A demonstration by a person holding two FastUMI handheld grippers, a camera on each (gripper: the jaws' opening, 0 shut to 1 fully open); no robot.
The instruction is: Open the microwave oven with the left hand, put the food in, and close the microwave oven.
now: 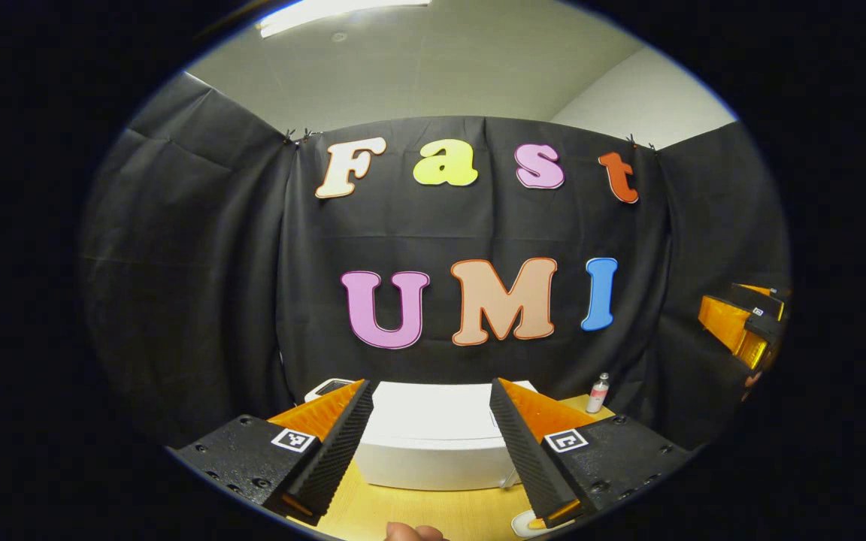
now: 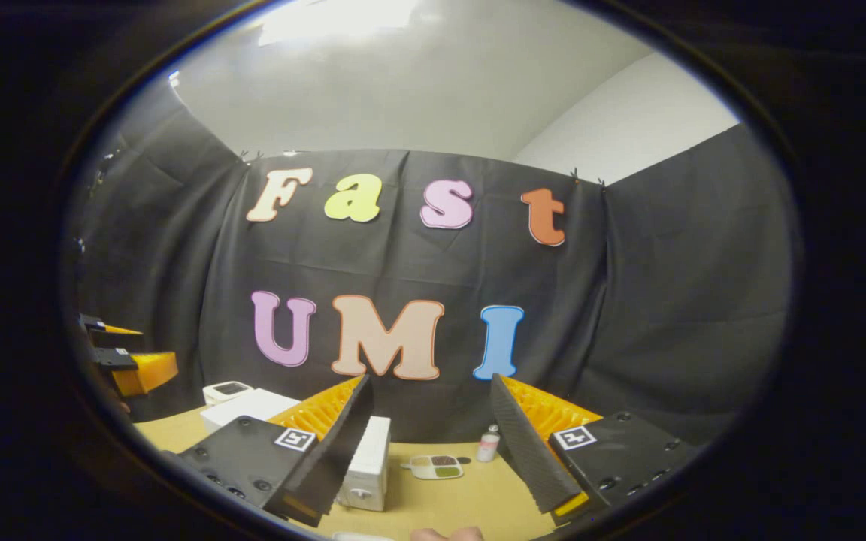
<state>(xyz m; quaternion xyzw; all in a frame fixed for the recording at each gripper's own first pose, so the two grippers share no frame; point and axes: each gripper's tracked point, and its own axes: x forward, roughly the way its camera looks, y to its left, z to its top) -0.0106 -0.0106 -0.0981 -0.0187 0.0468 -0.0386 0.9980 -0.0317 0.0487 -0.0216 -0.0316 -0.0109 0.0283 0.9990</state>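
White microwave oven sits on our wooden surface, a food tray and small bottle just right of it. We hold the left gripper and right gripper wide, gripping nothing, black cloth behind.

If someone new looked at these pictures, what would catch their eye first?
Probably the white microwave, shut, on the wooden table straight ahead between the open left gripper fingers. In the right gripper view, a food tray lies to its right, with a small bottle behind, beside the open right gripper.
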